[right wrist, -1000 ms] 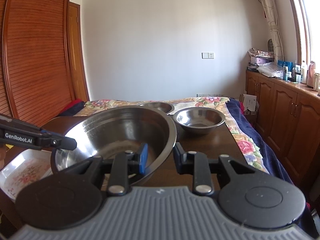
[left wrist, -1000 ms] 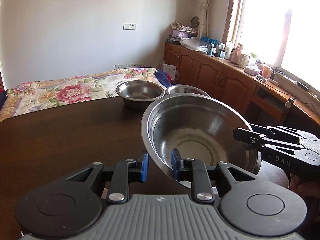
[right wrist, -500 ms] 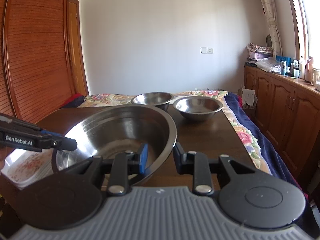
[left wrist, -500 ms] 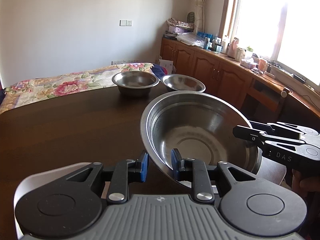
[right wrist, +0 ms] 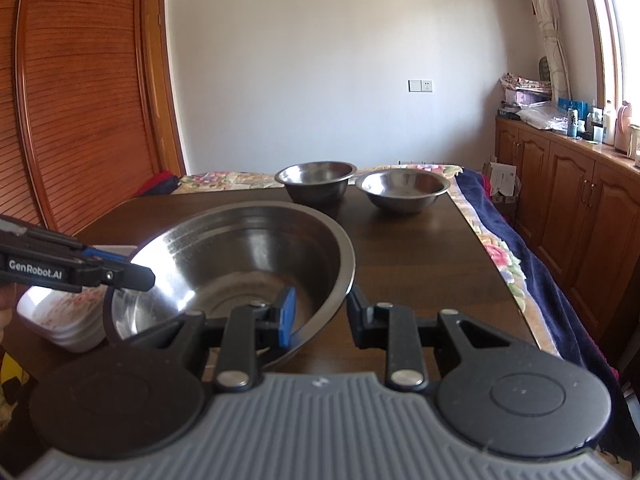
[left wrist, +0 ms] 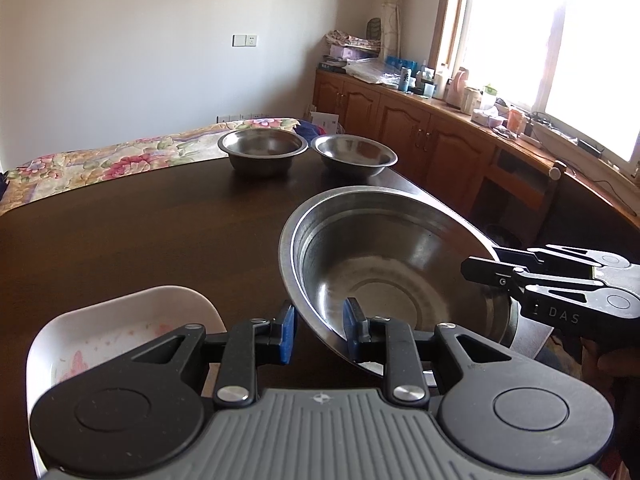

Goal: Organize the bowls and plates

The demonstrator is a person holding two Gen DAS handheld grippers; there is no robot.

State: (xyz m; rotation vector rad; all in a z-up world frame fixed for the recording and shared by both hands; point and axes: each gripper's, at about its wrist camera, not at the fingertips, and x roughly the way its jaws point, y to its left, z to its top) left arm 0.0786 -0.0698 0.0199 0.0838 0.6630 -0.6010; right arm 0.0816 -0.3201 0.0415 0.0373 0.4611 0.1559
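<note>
A large steel bowl [left wrist: 392, 264] [right wrist: 240, 256] hangs tilted over the dark wooden table [left wrist: 140, 240] [right wrist: 420, 260], held at two sides. My left gripper [left wrist: 319, 331] is shut on its near rim, one finger inside and one outside. My right gripper [right wrist: 320, 314] is shut on the opposite rim in the same way. Each gripper shows in the other's view, the right gripper [left wrist: 484, 274] and the left gripper [right wrist: 132, 276]. White floral plates [left wrist: 120, 328] [right wrist: 60, 312] lie stacked just left of the bowl. Two smaller steel bowls [left wrist: 262, 148] [left wrist: 354, 154] [right wrist: 316, 178] [right wrist: 402, 188] stand side by side at the table's far edge.
A bed with a floral cover [left wrist: 120, 156] lies beyond the table. Wooden cabinets [left wrist: 420, 140] [right wrist: 568, 200] with clutter on top run under the window at the right. A chair [left wrist: 552, 184] stands by the table's right side. A slatted wooden door [right wrist: 80, 100] is at the left.
Both grippers have drawn back from the two small bowls with the large bowl held between them. The stack of white plates has come into view beside the bowl.
</note>
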